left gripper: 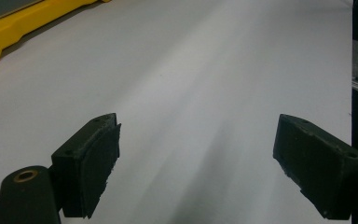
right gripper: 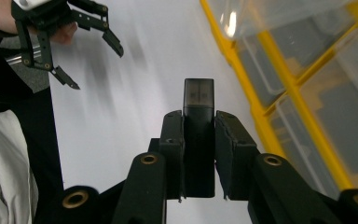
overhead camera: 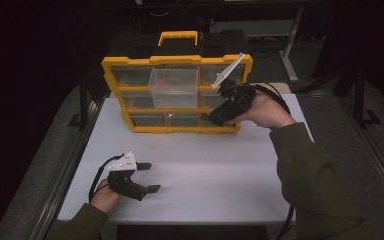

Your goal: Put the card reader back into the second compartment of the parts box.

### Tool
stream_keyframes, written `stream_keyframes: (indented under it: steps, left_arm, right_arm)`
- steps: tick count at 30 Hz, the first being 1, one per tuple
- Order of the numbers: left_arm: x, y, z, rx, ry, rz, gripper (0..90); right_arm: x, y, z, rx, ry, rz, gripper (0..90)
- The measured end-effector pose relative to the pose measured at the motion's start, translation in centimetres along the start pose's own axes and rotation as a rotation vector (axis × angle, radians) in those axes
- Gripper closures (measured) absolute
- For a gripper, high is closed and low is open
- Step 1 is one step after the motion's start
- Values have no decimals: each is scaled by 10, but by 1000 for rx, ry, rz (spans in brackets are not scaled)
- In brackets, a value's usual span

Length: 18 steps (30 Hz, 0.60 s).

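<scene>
My right gripper point(right gripper: 198, 119) is shut on a small black rectangular block point(right gripper: 198, 95), which sticks out past the pads. In the high view this gripper point(overhead camera: 209, 119) hangs above the front right part of a yellow organizer case point(overhead camera: 180, 129), its jaws pointing down and left. The case has clear compartments, and one clear bin point(overhead camera: 174, 87) stands raised out of its middle. My left gripper point(overhead camera: 151, 177) rests low over the white table point(overhead camera: 220, 170) at the front left. Its jaws point(left gripper: 196, 140) stand wide open with nothing between them.
The organizer's black and yellow carry handle point(overhead camera: 179, 37) is at the back. A corner of the organizer point(left gripper: 9, 23) lies far ahead of the left gripper. The left gripper point(right gripper: 93, 46) appears beyond the right one. Dark floor and metal frame rails surround the table.
</scene>
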<state>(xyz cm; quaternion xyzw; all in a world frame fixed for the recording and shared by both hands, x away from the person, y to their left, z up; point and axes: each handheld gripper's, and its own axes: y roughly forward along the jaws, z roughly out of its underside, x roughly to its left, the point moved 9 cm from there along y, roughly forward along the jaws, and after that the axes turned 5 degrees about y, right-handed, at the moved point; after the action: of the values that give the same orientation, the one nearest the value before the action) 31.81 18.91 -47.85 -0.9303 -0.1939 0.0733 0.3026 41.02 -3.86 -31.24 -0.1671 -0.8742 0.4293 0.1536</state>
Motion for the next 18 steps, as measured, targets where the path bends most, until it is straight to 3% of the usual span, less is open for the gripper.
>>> stream_keyframes:
  steps: [18]
  left_arm:
    - [-1, -1, 0, 0, -3, 3, 145]
  right_arm:
    - [-6, -57, -46, -61, -22, 38, 725]
